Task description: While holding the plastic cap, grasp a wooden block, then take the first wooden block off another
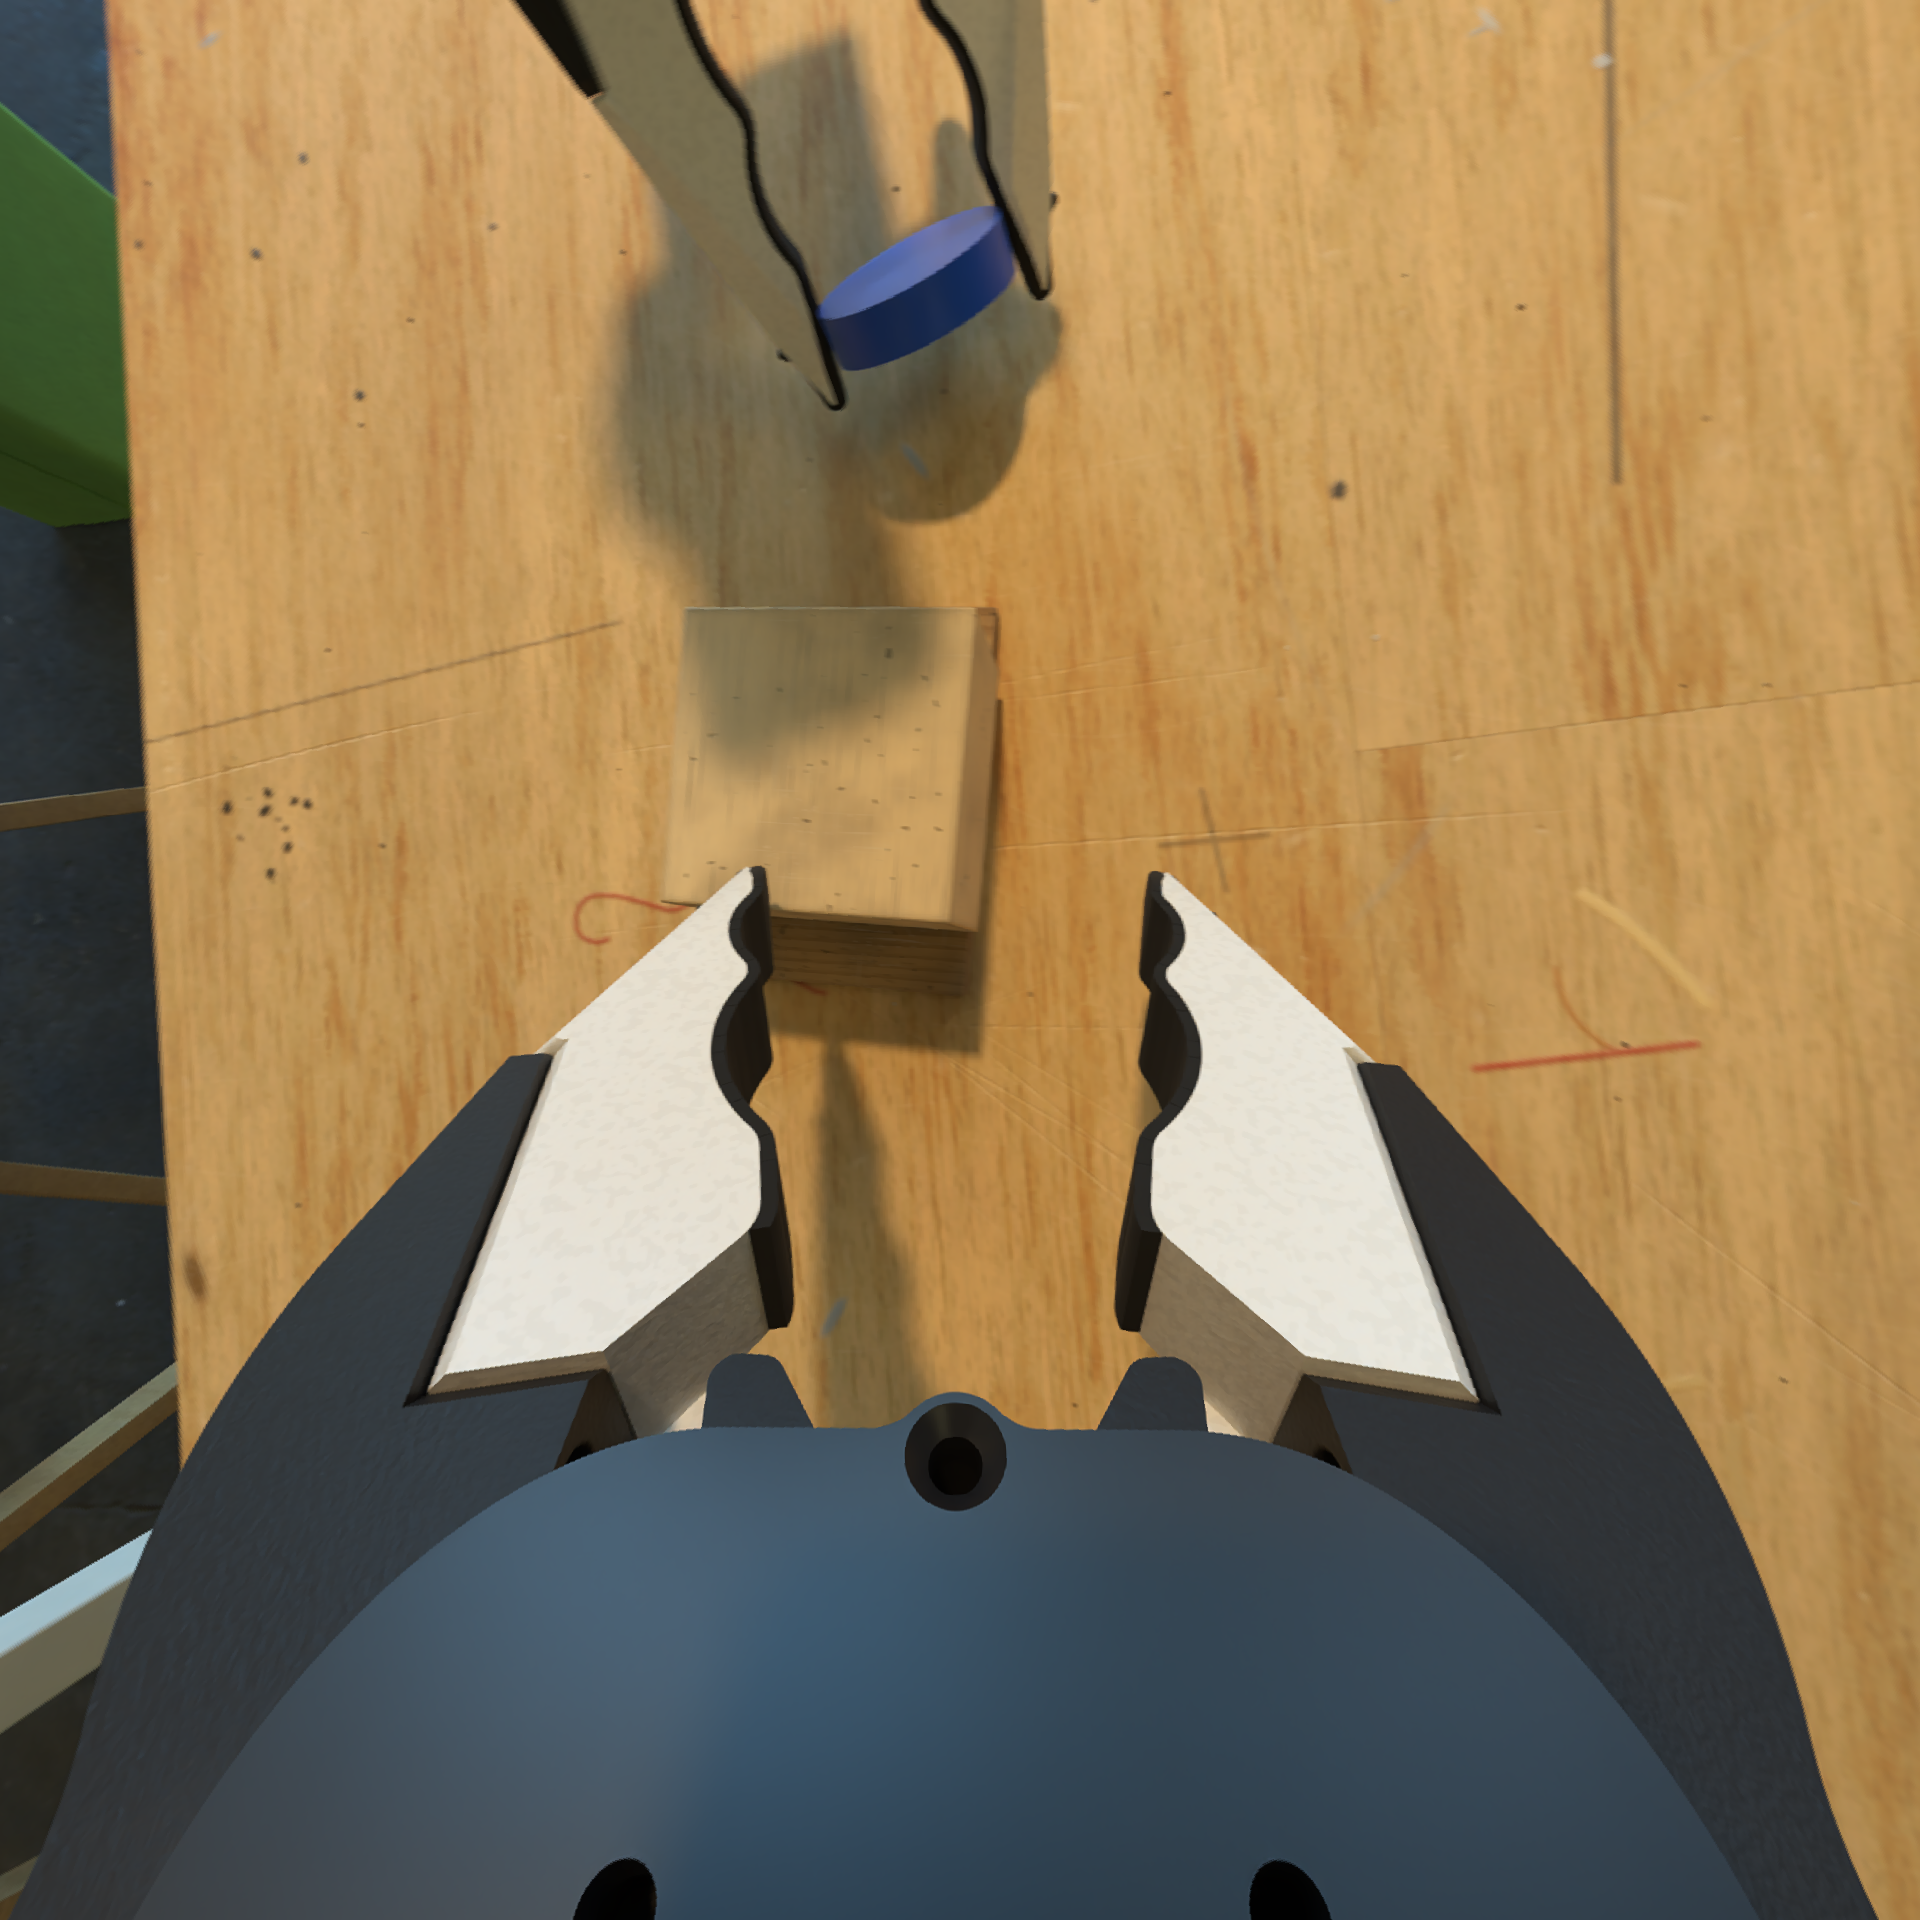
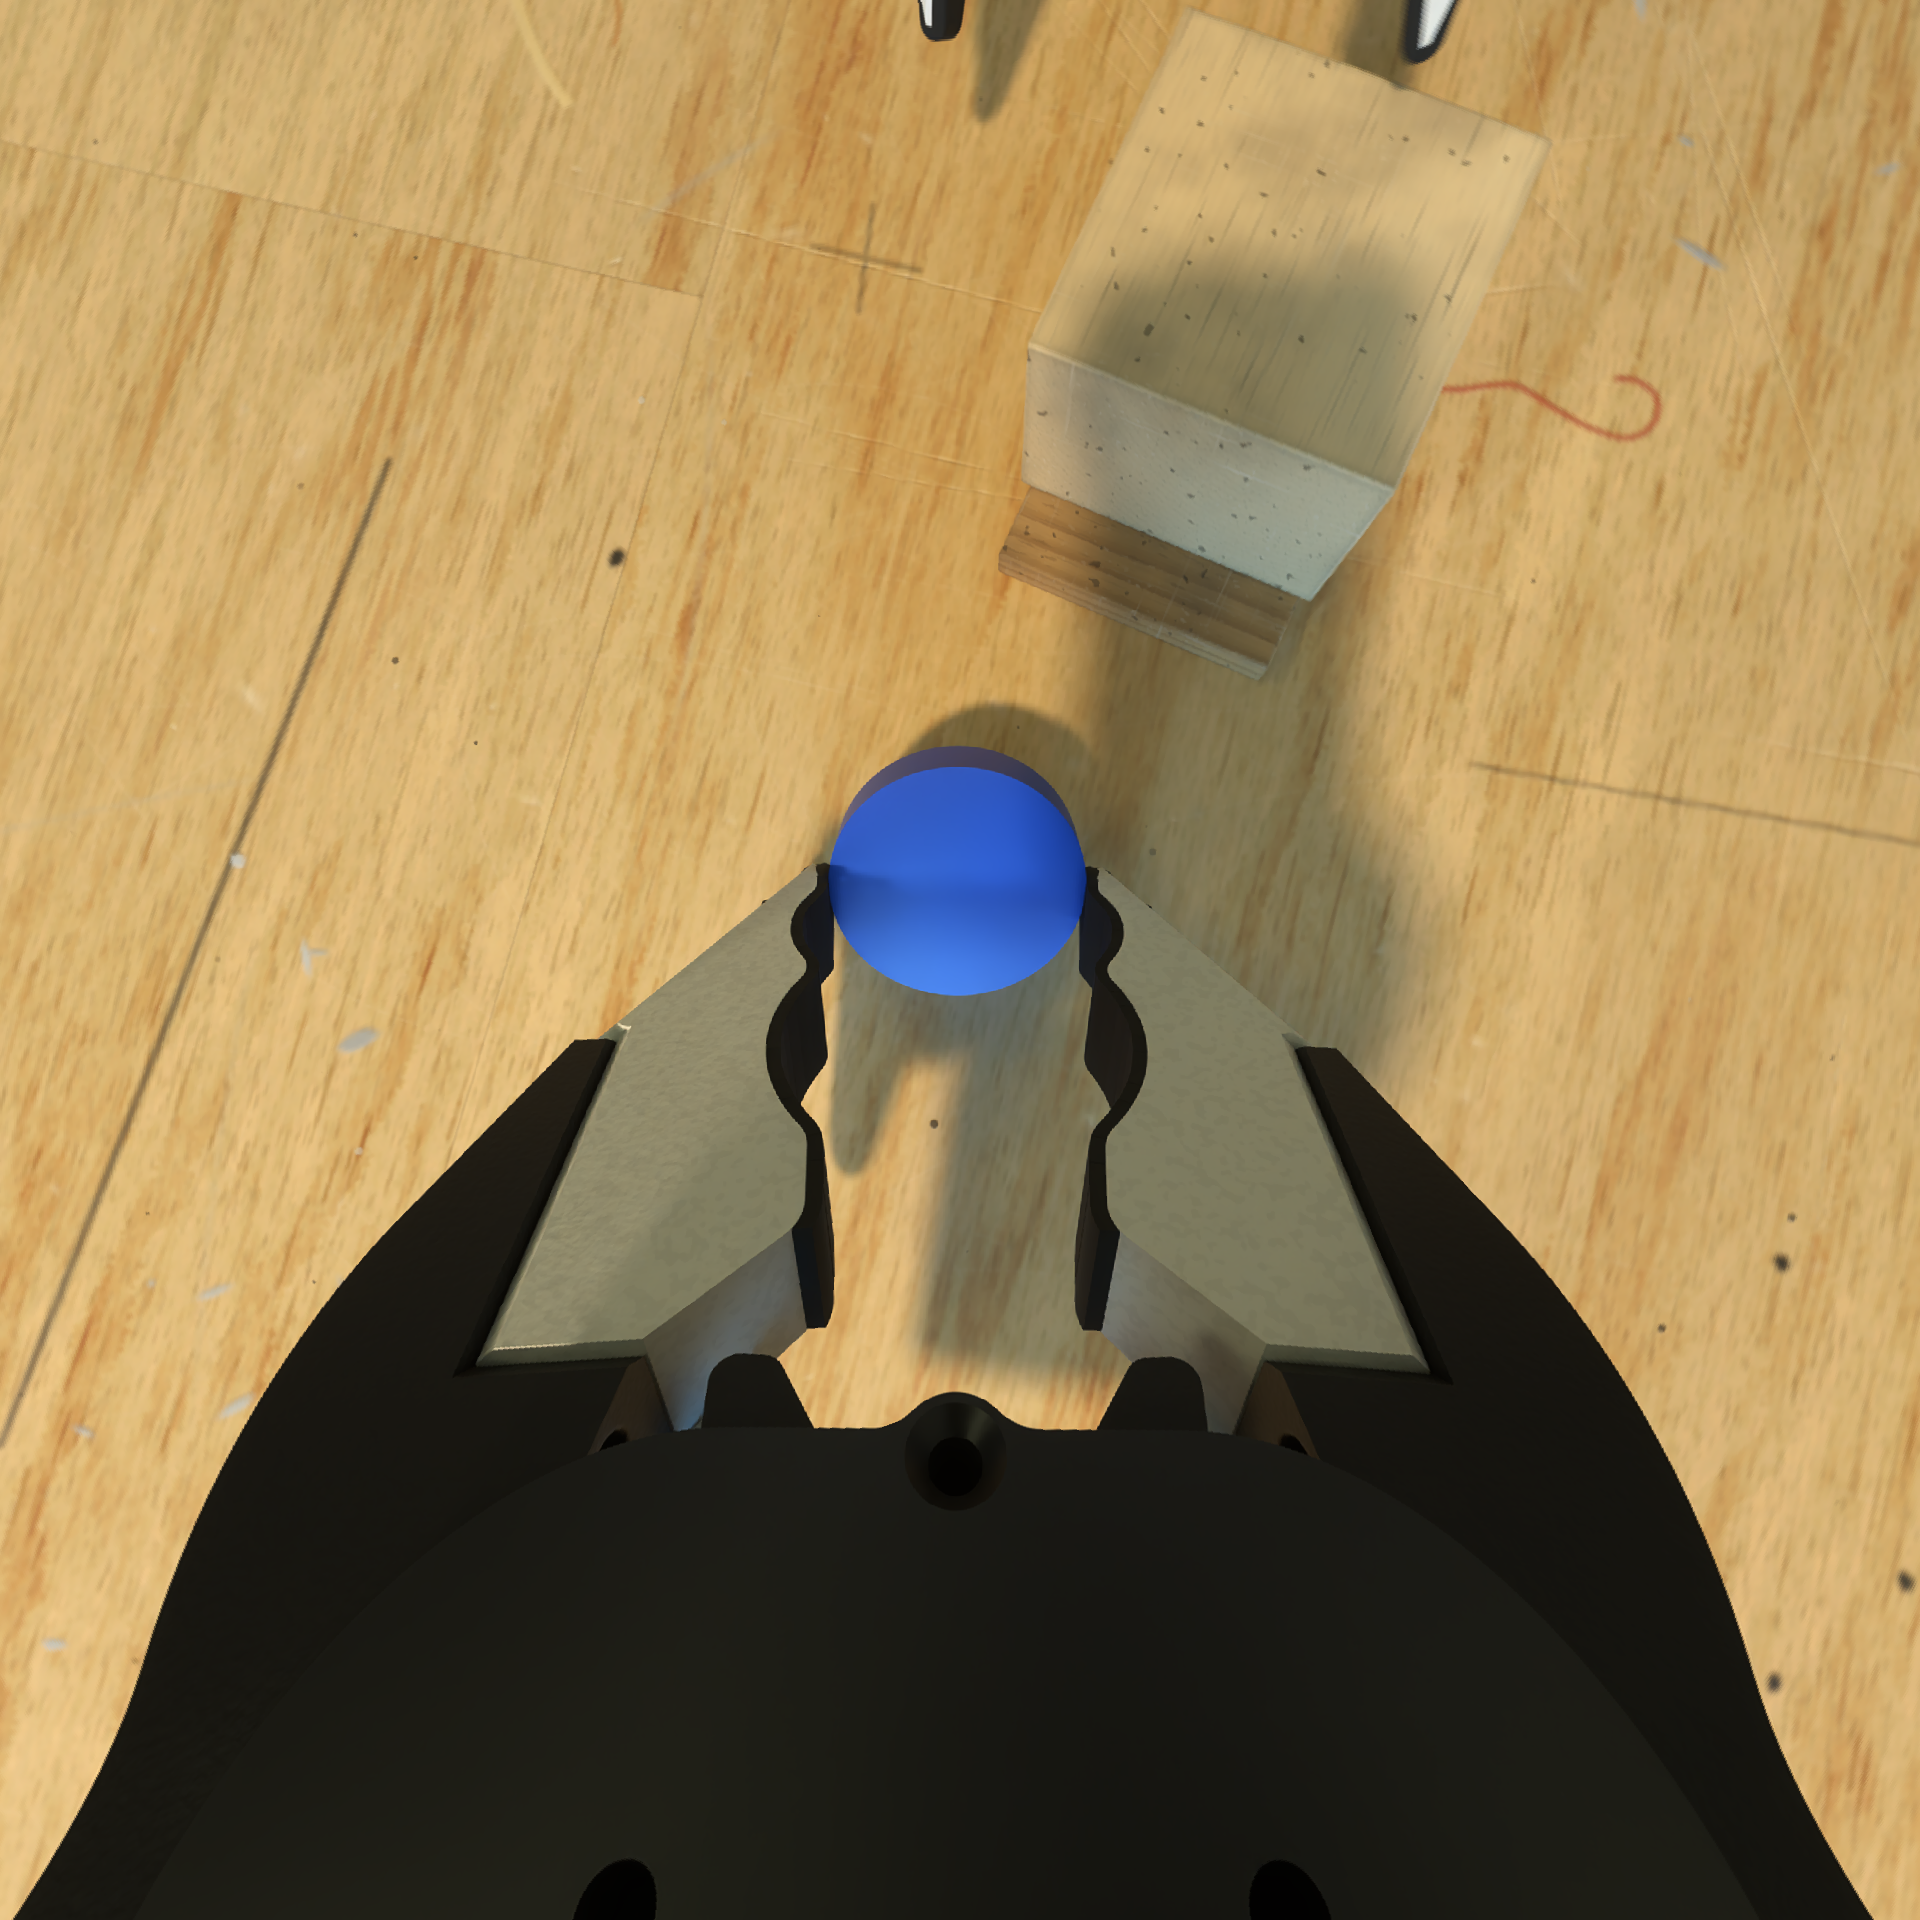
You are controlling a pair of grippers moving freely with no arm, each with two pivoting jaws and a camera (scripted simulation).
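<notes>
The right gripper [image 2: 957, 883] pinches the round blue plastic cap [image 2: 956, 883]; the left gripper [image 1: 956, 883] gapes wide, empty, near the pale upper wooden block [image 1: 831, 758] stacked on a layered plywood block [image 2: 1143, 592].

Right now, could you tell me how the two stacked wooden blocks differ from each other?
The upper block is pale, speckled and tall like a cube; the lower block is darker, thin and shows layered edges like plywood. The upper one sits on top, the lower one lies flat on the table. The lower juts out slightly beyond the upper on one side. Both are wooden and square-cornered.
</notes>
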